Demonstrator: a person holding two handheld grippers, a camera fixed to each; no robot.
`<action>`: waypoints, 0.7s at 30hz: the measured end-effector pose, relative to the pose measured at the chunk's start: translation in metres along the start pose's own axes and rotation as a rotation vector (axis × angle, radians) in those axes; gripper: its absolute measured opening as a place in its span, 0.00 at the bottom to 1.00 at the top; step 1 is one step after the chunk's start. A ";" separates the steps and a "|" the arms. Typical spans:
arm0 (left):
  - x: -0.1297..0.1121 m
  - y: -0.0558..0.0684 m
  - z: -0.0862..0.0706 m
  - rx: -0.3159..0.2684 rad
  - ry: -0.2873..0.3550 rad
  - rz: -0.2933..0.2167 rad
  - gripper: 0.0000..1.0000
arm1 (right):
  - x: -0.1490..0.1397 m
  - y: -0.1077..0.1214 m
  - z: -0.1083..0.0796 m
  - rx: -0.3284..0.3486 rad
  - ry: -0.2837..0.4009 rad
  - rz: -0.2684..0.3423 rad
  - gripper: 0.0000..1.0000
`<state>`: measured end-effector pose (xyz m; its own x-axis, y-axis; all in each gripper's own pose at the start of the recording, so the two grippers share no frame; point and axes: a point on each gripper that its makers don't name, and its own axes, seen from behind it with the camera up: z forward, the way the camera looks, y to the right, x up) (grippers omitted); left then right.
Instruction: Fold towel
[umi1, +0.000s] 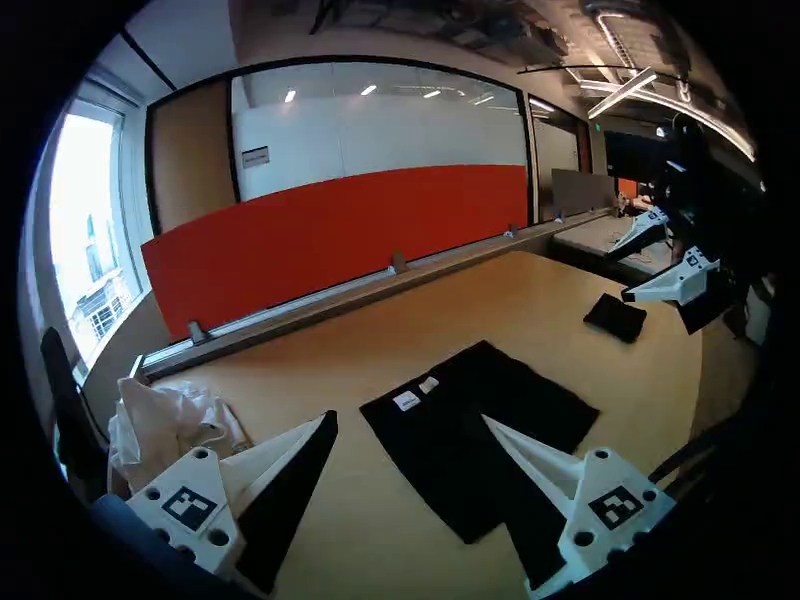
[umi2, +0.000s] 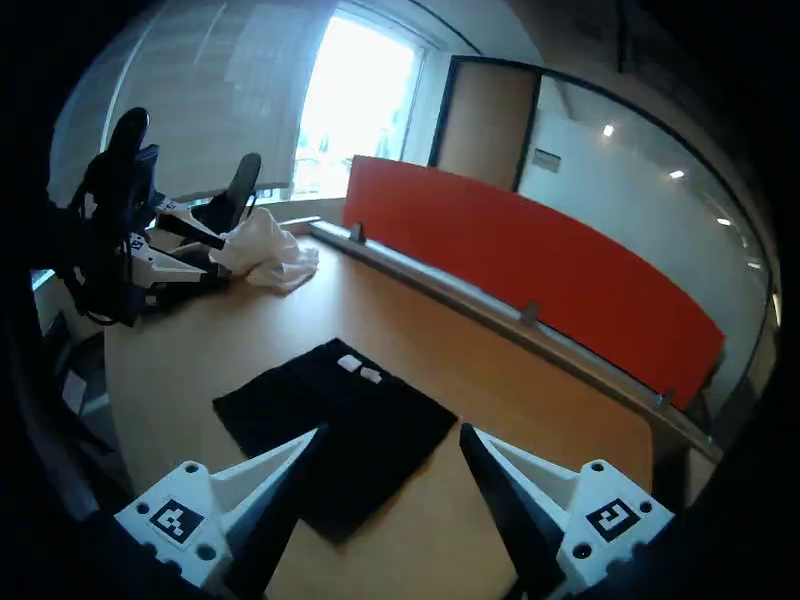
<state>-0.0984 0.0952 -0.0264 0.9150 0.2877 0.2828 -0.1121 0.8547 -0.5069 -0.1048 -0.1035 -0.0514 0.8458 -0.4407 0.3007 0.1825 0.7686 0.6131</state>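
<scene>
1. Left tool (umi1: 408, 417): fingers apart, nothing between them, held above the light wooden desk (umi1: 350, 510).
2. Right tool (umi2: 391, 430): fingers apart too, empty, also held off the desk.
3. The black fabric towel (umi1: 480, 430) lies flat on the desk, ahead of and below both tools. It runs under the left tool's right finger and under the right tool's left finger. Two small white tags (umi1: 417, 393) sit on its far side as seen from the left tool. The outline is uneven, and I can't tell whether it already has a fold in it.
4. My read is that no grasp has started and both tools are lining up on the near edges.
5. Risks:
   - Black on black hides the layer edges, so a pinch may catch only one layer or miss the corner, which would skew the fold.
   - The desk looks smooth, so a low grab may push the towel along instead of lifting it.
   - The tools face each other across the towel, so uneven lift or pull would twist it.
   - The crumpled white cloth pile (umi1: 170, 425) lies beside the left tool's left finger, and a wide swing could snag it.
   - The small flat black folded piece (umi1: 615, 317) lies beyond the towel and is easy to mistake for it.
</scene>
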 end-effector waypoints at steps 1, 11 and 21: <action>-0.003 0.002 0.001 -0.003 -0.004 0.000 0.96 | -0.004 -0.001 0.002 0.003 -0.006 0.002 1.00; -0.052 0.019 0.011 -0.035 -0.077 0.018 0.96 | -0.049 -0.019 0.025 0.032 -0.063 0.017 1.00; -0.097 0.033 0.023 -0.072 -0.150 0.019 0.96 | -0.086 -0.033 0.046 0.059 -0.121 0.010 1.00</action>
<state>-0.1999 0.1053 -0.0518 0.8443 0.3690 0.3886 -0.0954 0.8171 -0.5686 -0.2064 -0.1125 -0.0643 0.7802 -0.4884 0.3908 0.1411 0.7461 0.6507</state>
